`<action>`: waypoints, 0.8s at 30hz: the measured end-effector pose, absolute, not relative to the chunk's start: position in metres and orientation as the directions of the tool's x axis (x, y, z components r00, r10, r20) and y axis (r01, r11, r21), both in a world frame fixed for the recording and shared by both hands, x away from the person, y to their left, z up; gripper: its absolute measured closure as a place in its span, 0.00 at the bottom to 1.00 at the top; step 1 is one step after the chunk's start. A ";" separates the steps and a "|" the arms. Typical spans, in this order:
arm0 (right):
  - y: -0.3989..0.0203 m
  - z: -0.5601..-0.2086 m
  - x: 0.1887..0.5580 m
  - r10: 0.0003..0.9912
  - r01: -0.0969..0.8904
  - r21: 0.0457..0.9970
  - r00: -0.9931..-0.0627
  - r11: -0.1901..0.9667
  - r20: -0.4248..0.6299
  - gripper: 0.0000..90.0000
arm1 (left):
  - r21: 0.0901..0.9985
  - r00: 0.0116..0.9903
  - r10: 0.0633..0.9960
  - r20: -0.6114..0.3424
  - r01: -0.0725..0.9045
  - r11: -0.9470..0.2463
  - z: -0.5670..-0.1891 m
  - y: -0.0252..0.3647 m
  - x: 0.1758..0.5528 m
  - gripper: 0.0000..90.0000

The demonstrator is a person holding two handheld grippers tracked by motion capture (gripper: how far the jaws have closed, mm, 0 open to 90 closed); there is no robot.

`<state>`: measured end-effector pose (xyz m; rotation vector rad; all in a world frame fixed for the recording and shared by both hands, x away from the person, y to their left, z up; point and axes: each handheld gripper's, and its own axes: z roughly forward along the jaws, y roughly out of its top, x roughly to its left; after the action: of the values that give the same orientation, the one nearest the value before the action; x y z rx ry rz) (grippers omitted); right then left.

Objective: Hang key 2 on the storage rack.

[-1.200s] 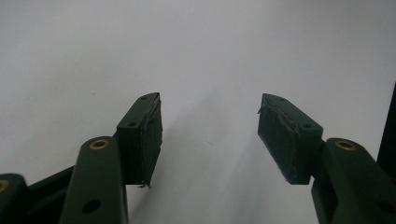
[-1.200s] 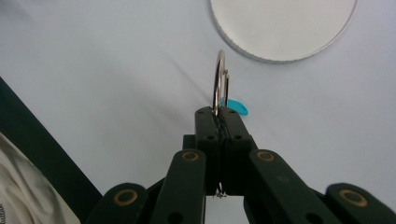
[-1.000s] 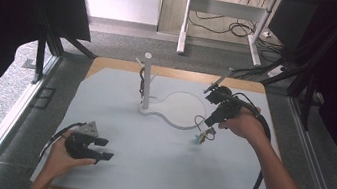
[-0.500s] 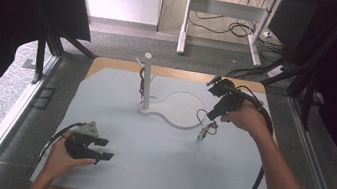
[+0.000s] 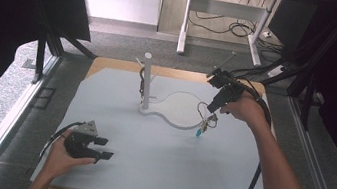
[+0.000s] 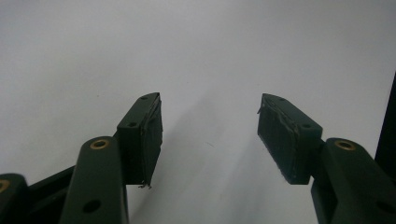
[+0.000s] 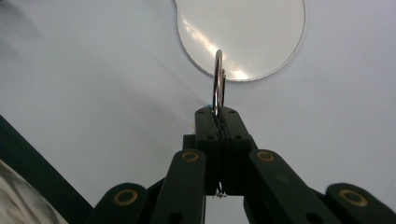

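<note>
1. Near the front left corner of the surface (image 5: 154, 173), the left gripper (image 5: 100, 147) rested in the person's left hand (image 5: 64, 152), low over the pale blue-grey cover.
2. Its fingers (image 6: 144, 135) stood well apart, with nothing between them; bare surface (image 6: 210, 60) lay beyond them in the left gripper view.
3. Toward the middle, a white stand (image 5: 146, 81) rose upright from a flat white base (image 5: 179, 109) whose round part spread to the right of the post.
4. Just right of that base, a metal key ring (image 5: 202, 112) hung from the right gripper (image 5: 212, 107), with a small blue tag (image 5: 199, 132) dangling below it, close to the surface.
5. At the right, the right hand (image 5: 245, 108) held that gripper tilted downward, above the surface.
6. Its fingers (image 7: 208, 135) were pressed together on the key ring (image 7: 218, 81), which stuck out edge-on beyond their tips, over the rim of the round base (image 7: 243, 32).
</note>
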<state>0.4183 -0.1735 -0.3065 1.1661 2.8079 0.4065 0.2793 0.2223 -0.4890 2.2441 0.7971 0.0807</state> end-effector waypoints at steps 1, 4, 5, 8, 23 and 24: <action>-0.174 -0.307 0.418 0.705 0.685 0.270 -0.709 0.676 0.033 0.98 | 0.668 0.805 0.567 -0.174 0.520 -0.533 -0.489 0.223 0.279 0.45; -0.173 -0.304 0.422 0.711 0.691 0.274 -0.702 0.669 0.031 0.98 | 0.668 0.804 0.568 -0.175 0.520 -0.531 -0.489 0.223 0.280 0.45; -0.173 -0.302 0.424 0.712 0.691 0.274 -0.702 0.669 0.031 0.98 | 0.668 0.805 0.567 -0.176 0.521 -0.531 -0.489 0.223 0.280 0.45; -0.170 -0.296 0.428 0.712 0.688 0.279 -0.702 0.670 0.022 0.98 | 0.668 0.803 0.568 -0.179 0.524 -0.529 -0.489 0.223 0.279 0.45; -0.156 -0.286 0.449 0.722 0.694 0.276 -0.692 0.665 0.004 0.98 | 0.673 0.805 0.567 -0.177 0.519 -0.526 -0.486 0.226 0.280 0.46; -0.155 -0.285 0.450 0.723 0.697 0.274 -0.690 0.663 0.005 0.97 | 0.673 0.805 0.566 -0.177 0.518 -0.527 -0.486 0.226 0.280 0.46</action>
<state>0.4501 -0.1554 -0.2847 1.1862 2.7690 0.3903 0.2802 0.2257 -0.4862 2.2363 0.7945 0.0807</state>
